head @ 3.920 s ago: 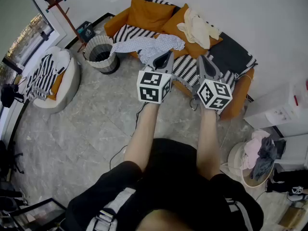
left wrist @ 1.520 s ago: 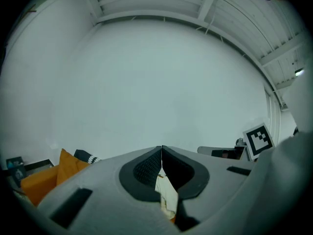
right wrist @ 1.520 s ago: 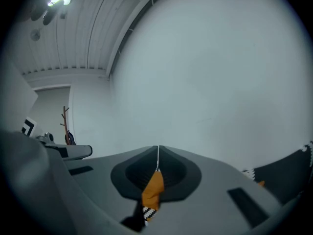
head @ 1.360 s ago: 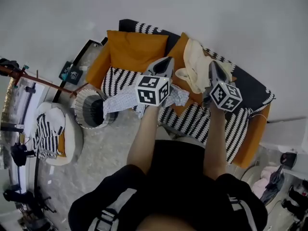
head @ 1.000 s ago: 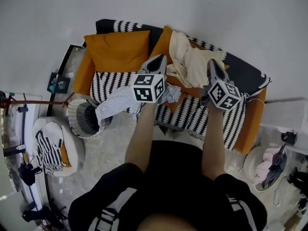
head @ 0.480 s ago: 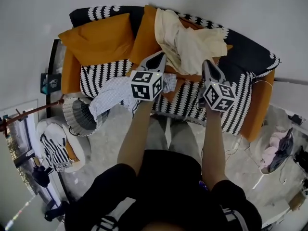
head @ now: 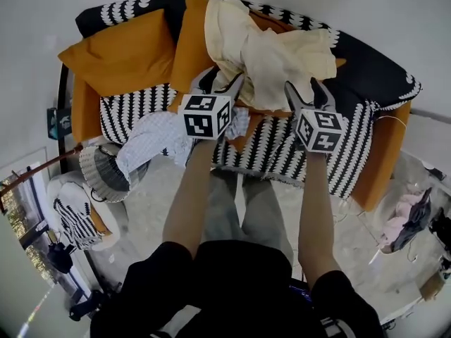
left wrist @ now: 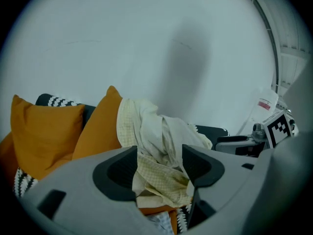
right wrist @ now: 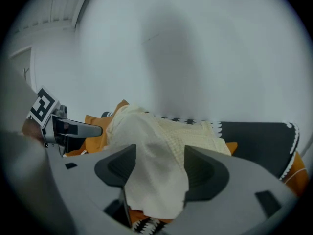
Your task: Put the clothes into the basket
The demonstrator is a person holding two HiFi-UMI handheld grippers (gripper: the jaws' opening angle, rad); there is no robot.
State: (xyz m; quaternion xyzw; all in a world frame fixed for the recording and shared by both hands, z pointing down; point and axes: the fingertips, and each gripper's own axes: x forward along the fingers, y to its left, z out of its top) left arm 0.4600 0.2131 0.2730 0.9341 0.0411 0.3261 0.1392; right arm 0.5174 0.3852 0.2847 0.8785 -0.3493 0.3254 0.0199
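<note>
A cream garment (head: 268,48) lies heaped over an orange cushion on the sofa. My left gripper (head: 220,83) is at its lower left edge and my right gripper (head: 304,91) at its lower right edge. Both sets of jaws are opening. In the left gripper view the cream garment (left wrist: 156,131) shows in the gap of the left gripper (left wrist: 159,168), unpressed. In the right gripper view the cream garment (right wrist: 161,141) hangs likewise in the gap of the right gripper (right wrist: 159,169). A white patterned garment (head: 151,138) trails off the seat towards the striped basket (head: 99,176) on the floor.
The sofa (head: 380,153) is orange with a black-and-white throw and two orange cushions (head: 120,51). A round pouf (head: 77,213) sits on the floor at the left. Another basket of clothes (head: 412,217) stands at the right. A pale wall rises behind the sofa.
Both grippers have come down towards the sofa and now reach the cream garment's lower edge. Their jaws, shut before, now stand apart.
</note>
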